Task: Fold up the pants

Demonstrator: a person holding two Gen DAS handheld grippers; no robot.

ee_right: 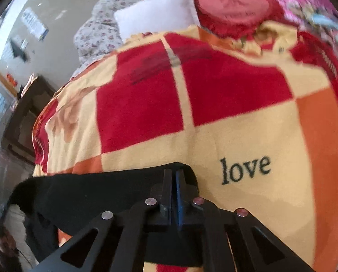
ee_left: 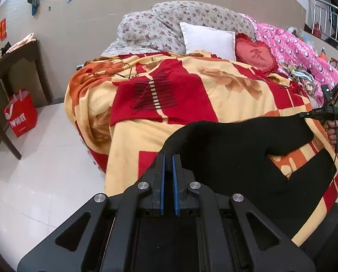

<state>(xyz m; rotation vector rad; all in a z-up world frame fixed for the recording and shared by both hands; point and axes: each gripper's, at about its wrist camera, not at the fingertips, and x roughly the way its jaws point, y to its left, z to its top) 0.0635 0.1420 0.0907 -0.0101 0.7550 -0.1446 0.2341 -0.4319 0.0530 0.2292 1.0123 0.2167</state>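
Black pants (ee_left: 237, 149) lie across the near end of a bed on a red, yellow and orange blanket (ee_left: 191, 95). My left gripper (ee_left: 169, 158) is shut on the pants' left edge, lifted slightly off the blanket. My right gripper (ee_left: 305, 115) shows at the far right of the left wrist view, shut on the other end of the same edge. In the right wrist view the right gripper (ee_right: 173, 174) pinches the black pants (ee_right: 101, 195) above the blanket (ee_right: 237, 140) near the word "love". This view is blurred.
A white pillow (ee_left: 209, 39), a red heart cushion (ee_left: 255, 54), a floral quilt (ee_left: 157, 27) and a pink quilt (ee_left: 300, 52) lie at the bed's far end. A dark wooden table (ee_left: 8, 72) and a red bag (ee_left: 20, 115) stand on the tiled floor at left.
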